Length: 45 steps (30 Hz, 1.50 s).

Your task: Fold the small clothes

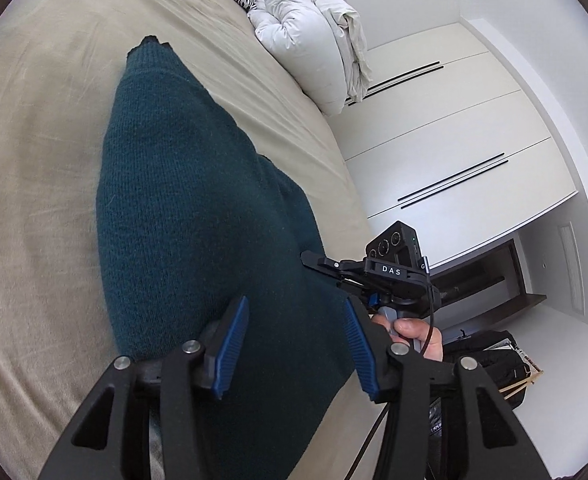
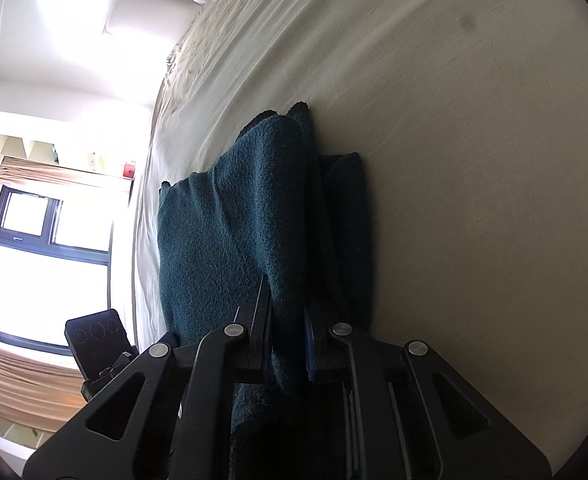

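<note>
Dark teal knitted sweater (image 1: 197, 216), long and narrow, stretches away across the beige bed (image 1: 33, 160); right gripper (image 2: 287, 336) jaws clench its near edge, left gripper (image 1: 294, 344) jaws released.

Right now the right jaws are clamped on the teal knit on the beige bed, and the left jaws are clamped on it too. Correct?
Not quite. The left gripper stands open over the teal knit, pads apart, as the left wrist view shows. The right gripper is clamped on it.
</note>
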### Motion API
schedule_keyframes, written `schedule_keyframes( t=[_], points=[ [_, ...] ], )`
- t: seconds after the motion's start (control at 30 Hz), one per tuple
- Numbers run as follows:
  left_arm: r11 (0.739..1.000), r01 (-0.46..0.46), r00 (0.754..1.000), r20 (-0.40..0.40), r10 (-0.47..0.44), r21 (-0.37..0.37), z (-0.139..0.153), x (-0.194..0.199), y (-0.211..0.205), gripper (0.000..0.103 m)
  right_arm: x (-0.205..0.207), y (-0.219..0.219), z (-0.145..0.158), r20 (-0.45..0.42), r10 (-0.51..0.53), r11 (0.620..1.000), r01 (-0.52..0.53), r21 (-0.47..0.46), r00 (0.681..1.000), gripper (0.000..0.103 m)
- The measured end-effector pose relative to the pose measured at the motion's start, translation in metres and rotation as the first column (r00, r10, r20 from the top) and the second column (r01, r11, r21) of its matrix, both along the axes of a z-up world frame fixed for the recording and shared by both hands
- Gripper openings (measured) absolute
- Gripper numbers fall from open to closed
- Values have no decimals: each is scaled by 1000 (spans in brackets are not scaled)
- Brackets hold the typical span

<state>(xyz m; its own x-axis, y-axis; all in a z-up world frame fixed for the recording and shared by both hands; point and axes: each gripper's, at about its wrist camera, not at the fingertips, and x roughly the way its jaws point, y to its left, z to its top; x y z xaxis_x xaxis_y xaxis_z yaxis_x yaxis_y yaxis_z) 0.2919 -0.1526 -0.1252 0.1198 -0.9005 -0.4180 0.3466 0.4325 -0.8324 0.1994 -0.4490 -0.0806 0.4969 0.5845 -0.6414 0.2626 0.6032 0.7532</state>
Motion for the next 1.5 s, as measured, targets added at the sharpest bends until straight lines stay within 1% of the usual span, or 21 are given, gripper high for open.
schedule_keyframes(
  t=[0.07,0.13,0.27,0.33,0.4,0.57,0.63,0.67,0.7,0.73,0.9,0.97,1.03,1.07,1.17,1.2,1.27,1.33,1.4,1.47,1.5],
  points=[
    [999,-7,1000,11,6,51,2,-2,-4,43,-1,3,-4,0,-11,1000,11,14,1000,11],
    [998,-16,1000,14,16,52,7,-6,-1,43,-7,7,0,3,-21,1000,21,22,1000,11],
    [994,4,997,82,-13,110,20,-23,-2,51,-30,2,2,-9,-39,994,40,98,999,16],
    [991,7,995,96,-20,130,21,-28,-3,52,-45,4,10,0,-47,991,46,129,999,21],
    [989,6,995,94,-20,149,18,-30,-4,52,-59,3,16,22,-38,989,35,145,999,30],
    [983,-1,994,107,-18,182,22,-33,-7,52,-79,24,18,-24,6,989,-3,147,1000,31],
    [981,0,994,109,-22,193,22,-34,-6,52,-86,30,18,-11,-5,989,7,151,1000,31],
    [981,-2,994,106,-19,192,22,-34,-4,52,-89,32,18,-12,-20,992,21,121,1000,25],
    [982,-4,995,102,-16,191,23,-33,-4,52,-94,35,15,-17,-30,993,31,112,999,15],
    [981,-4,995,101,-16,193,25,-33,-5,52,-99,37,14,-20,-39,992,41,120,999,10],
    [969,9,991,130,-42,245,23,-37,-9,52,-133,52,9,17,-100,980,96,172,995,9],
    [972,15,993,113,-43,236,17,-35,-12,52,-141,50,-7,-1,-121,980,120,158,993,8],
    [973,14,992,118,-42,228,14,-35,-12,52,-142,45,-27,-21,-146,965,146,219,989,6],
    [974,13,992,121,-41,227,14,-35,-12,52,-142,46,-30,-14,-149,961,148,233,989,6],
    [974,2,993,118,-30,225,16,-35,-10,52,-145,51,-19,11,-141,972,136,189,990,7],
    [974,-2,992,120,-26,226,17,-38,-7,52,-146,48,-18,10,-138,972,133,195,990,7],
    [973,-3,990,140,-31,230,23,-43,-5,56,-147,49,-16,7,-132,970,128,208,991,7],
    [973,-1,984,173,-40,231,28,-48,-4,59,-151,45,-6,-14,-148,975,148,166,989,10],
    [975,0,982,186,-43,222,31,-49,-4,59,-153,37,7,-30,-185,979,186,81,982,11],
    [976,10,984,172,-49,218,29,-47,-7,59,-152,41,35,-1,-226,973,225,-57,974,11],
    [972,8,984,170,-50,235,26,-46,-10,60,-152,43,49,22,-239,964,240,-111,971,12]
  ],
)
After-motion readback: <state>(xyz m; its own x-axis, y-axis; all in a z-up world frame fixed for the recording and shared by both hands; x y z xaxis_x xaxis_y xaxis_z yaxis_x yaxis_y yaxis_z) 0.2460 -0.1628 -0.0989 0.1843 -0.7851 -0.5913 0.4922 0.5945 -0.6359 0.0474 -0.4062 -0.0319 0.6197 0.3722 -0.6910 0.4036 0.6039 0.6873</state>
